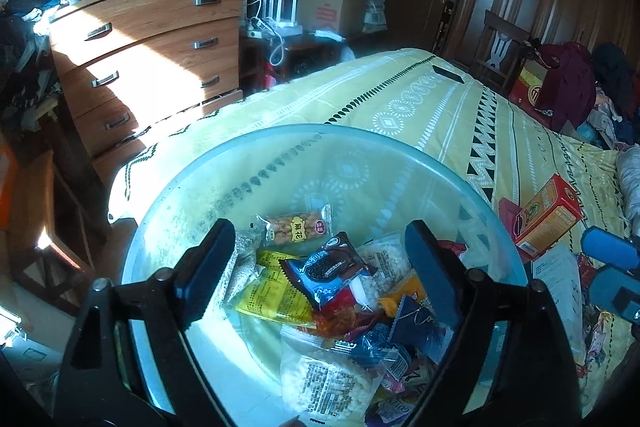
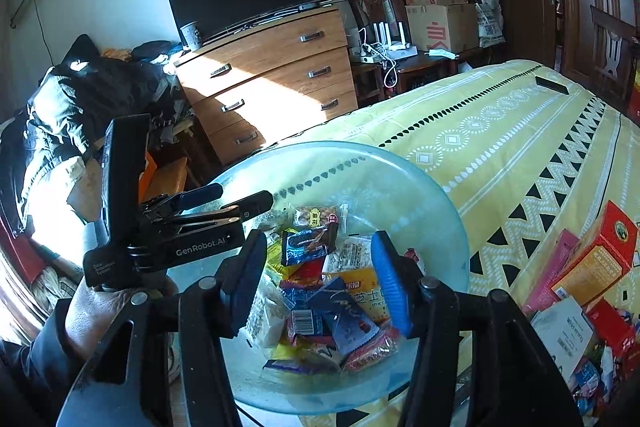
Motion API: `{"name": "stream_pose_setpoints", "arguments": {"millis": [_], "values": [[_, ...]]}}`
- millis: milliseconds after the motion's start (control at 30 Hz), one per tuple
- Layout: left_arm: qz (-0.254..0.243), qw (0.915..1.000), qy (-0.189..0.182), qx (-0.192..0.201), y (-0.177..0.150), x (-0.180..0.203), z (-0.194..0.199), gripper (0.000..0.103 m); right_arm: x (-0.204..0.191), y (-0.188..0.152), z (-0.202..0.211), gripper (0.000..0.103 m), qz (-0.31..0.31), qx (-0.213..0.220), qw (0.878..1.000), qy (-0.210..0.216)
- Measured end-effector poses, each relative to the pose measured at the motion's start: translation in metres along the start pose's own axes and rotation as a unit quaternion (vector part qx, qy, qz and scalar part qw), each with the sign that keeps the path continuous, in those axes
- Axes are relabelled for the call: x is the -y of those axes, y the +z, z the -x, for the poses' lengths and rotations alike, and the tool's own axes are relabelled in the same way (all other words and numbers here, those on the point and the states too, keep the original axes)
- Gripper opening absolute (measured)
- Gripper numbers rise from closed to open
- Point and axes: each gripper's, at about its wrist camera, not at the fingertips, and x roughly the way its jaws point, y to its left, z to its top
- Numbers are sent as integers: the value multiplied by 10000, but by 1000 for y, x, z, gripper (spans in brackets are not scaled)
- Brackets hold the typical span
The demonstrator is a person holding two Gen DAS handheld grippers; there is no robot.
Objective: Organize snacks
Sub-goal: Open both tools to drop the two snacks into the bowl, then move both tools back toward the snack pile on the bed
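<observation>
- Bed (image 1: 440, 107) — yellow patterned cover; carries the bowl at its near corner and loose packaging to the right.
- Bowl (image 1: 360, 147), one, translucent pale blue glass, wide and shallow, at the bed's edge. Holds a heap of wrapped snacks (image 1: 340, 299); exact count cannot be told, since the packets overlap.
- Contents that can be told apart: one clear packet of brown twists with a yellow label (image 1: 298, 229) at the far side; one blue-and-brown cookie packet (image 1: 328, 269) on top; one yellow packet (image 1: 272, 299); two clear bags of white pieces, one far (image 1: 382, 257), one near (image 1: 328, 383).
- Orange-and-red carton (image 1: 548, 217), one, lying on the bed outside the bowl to the right, over a pink flat box (image 2: 548, 279).
- Left tool (image 1: 318, 275) — fingers spread wide above the bowl, nothing between them.
- Right tool (image 2: 318, 281) — fingers parted, less widely, empty, also above the heap.
</observation>
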Motion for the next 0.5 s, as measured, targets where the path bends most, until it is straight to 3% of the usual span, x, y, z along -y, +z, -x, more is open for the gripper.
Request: {"name": "stream_pose_setpoints", "arguments": {"millis": [267,367,500], "values": [[-231,9990,206,329,-3,22,27,95,7,-44,47,60,-150,170,9995,-209],[-465,9970,321,526,-7,42,41,102,15,-70,71,62,-270,230,9986,-391],[-707,9948,259,687,-13,71,58,103,29,-105,104,62,-489,223,9964,-648]]}}
